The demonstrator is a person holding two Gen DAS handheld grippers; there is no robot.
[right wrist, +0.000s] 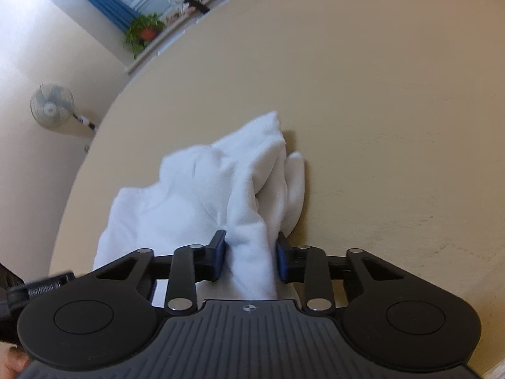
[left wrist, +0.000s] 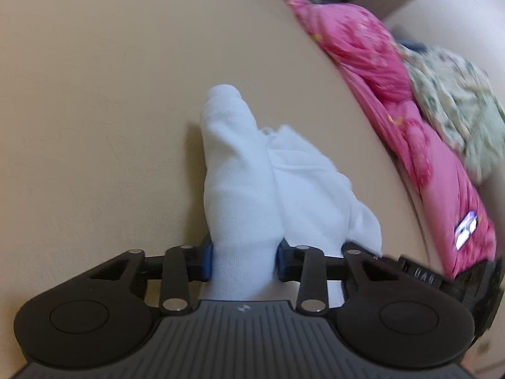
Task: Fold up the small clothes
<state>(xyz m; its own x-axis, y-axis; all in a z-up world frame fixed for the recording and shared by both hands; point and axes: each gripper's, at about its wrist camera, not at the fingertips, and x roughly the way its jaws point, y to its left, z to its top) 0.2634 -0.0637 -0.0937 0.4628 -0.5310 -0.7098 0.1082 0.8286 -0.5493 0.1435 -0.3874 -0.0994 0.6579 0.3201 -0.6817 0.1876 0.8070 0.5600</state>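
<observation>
We have both grippers engaged on one white garment (left wrist: 252,173), which lies bunched on the beige counter (left wrist: 94,94). In the left wrist view, the left gripper (left wrist: 243,260) has its blue-padded fingers (left wrist: 206,260) pinching a rolled fold of the cloth; the fabric runs from 6 o'clock up toward 12 o'clock, with a looser flap spreading toward 3 o'clock. In the right wrist view, the right gripper (right wrist: 251,257) has its fingers (right wrist: 221,252) pinching a ridge of the same white garment (right wrist: 205,183), and the bulk of the cloth spreads toward 9 o'clock.

We judge the step in hand to be the grasp that precedes a fold: both near edges are secured, and the cloth is not yet flat or folded. The next move likely calls for lifting both holds together, drawing the fabric taut between them, and laying it out evenly. Uneven tension could drag the bunched part sideways.

The left wrist view alone shows a pink cloth (left wrist: 378,79) and a pale patterned cloth (left wrist: 451,94) heaped between 1 and 3 o'clock. The right wrist view alone shows a wall fan (right wrist: 52,105) at 9 o'clock, a potted plant (right wrist: 143,30) near 11 o'clock, and the counter's (right wrist: 378,94) bare expanse toward 3 o'clock.
</observation>
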